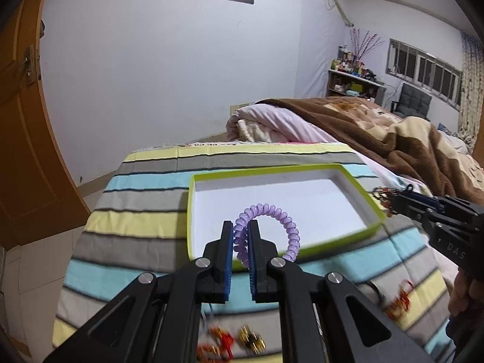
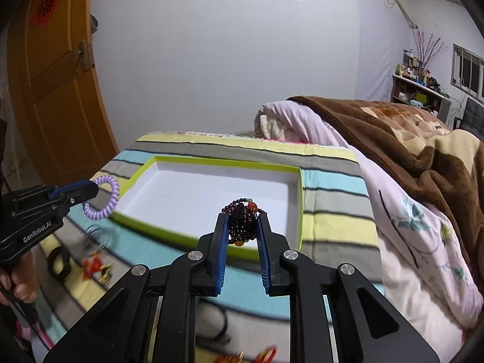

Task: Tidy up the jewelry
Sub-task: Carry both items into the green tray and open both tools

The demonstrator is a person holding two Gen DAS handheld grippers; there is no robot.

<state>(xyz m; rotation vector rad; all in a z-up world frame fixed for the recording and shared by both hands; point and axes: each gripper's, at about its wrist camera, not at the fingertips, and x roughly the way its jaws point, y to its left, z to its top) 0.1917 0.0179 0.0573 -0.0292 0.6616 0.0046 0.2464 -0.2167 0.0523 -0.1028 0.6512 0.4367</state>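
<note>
My left gripper point(image 1: 240, 227) pinches the purple coil bracelet point(image 1: 266, 230) above the green-rimmed tray's point(image 1: 375, 208) near edge. My right gripper point(image 2: 242, 220) clamps the dark beaded bracelet point(image 2: 243, 222) over the same tray.

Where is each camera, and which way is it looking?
Left wrist: sits on the left gripper, looking along its jaws at the purple coil band and green tray; the right gripper shows at right.
Right wrist: sits on the right gripper, looking at the bead bracelet; a hand shows.
Both share the tray, bed and door.
</note>
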